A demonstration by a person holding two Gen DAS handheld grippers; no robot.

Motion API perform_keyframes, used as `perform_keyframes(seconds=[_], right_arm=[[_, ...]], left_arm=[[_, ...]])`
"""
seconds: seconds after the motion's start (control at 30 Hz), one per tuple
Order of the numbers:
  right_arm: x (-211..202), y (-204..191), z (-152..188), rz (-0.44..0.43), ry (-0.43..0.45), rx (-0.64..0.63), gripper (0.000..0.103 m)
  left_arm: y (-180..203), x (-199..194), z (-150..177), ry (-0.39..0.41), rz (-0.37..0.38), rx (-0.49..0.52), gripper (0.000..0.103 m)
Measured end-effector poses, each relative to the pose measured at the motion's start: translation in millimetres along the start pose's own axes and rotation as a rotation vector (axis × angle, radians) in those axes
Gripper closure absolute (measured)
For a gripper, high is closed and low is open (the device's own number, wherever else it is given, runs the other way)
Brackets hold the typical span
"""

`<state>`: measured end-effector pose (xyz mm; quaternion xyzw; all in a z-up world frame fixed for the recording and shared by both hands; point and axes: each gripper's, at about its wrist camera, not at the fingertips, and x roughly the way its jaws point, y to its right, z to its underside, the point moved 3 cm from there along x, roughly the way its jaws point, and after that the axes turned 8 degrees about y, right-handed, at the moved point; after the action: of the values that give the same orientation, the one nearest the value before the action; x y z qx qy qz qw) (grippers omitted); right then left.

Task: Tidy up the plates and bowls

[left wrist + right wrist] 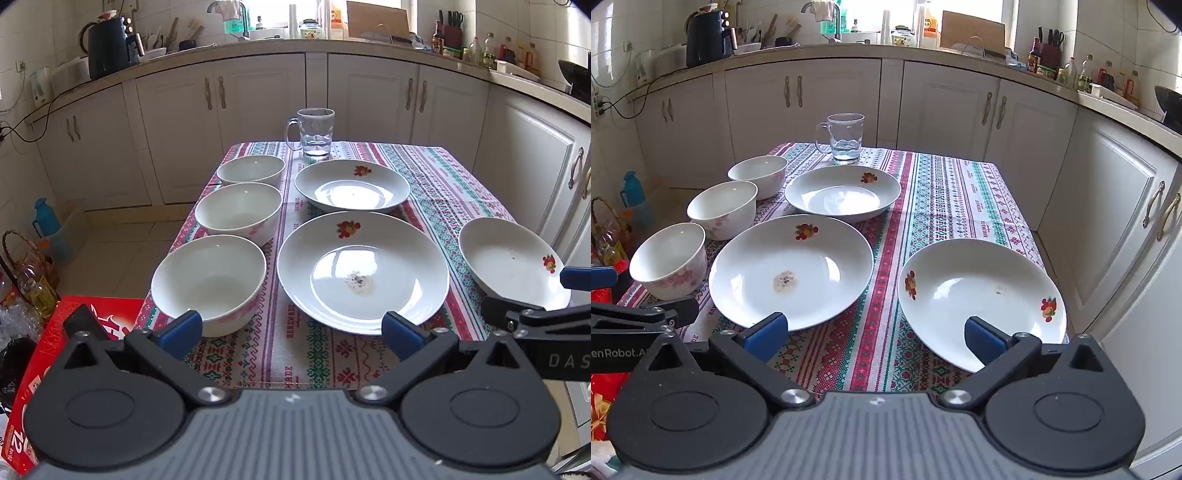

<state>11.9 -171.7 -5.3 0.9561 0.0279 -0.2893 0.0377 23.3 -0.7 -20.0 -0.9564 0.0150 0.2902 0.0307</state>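
Three white bowls stand in a line down the table's left side: the near bowl (208,284) (668,260), the middle bowl (238,212) (722,208) and the far bowl (251,170) (757,173). Beside them lie a large plate with a crumb stain (364,273) (792,271) and a far plate (352,184) (843,192). A third plate (511,262) (979,295) lies at the right edge. My left gripper (291,332) hovers open over the near edge, empty. My right gripper (874,338) is open and empty too, its right fingertip over the third plate's rim.
A glass mug (314,133) (846,138) stands at the table's far end on the patterned cloth (443,184). A red box (55,369) sits left of the table. Kitchen cabinets (960,110) surround the table at the back and right.
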Motion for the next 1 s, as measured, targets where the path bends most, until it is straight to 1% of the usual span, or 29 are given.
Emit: perform_keyframes(seconds=[0.23, 0.3, 1.0], right_arm=[[-1, -1, -1, 0.006, 0.003, -0.008, 0.0], [-1, -1, -1, 0.006, 0.003, -0.008, 0.0], [-3, -3, -3, 0.004, 0.011, -0.022, 0.0]], left_arm=[[10, 5, -3, -0.004, -0.001, 0.017, 0.001], [-1, -4, -2, 0.013, 0.007, -0.006, 0.001], [-3, -5, -5, 0.017, 0.003, -0.02, 0.001]])
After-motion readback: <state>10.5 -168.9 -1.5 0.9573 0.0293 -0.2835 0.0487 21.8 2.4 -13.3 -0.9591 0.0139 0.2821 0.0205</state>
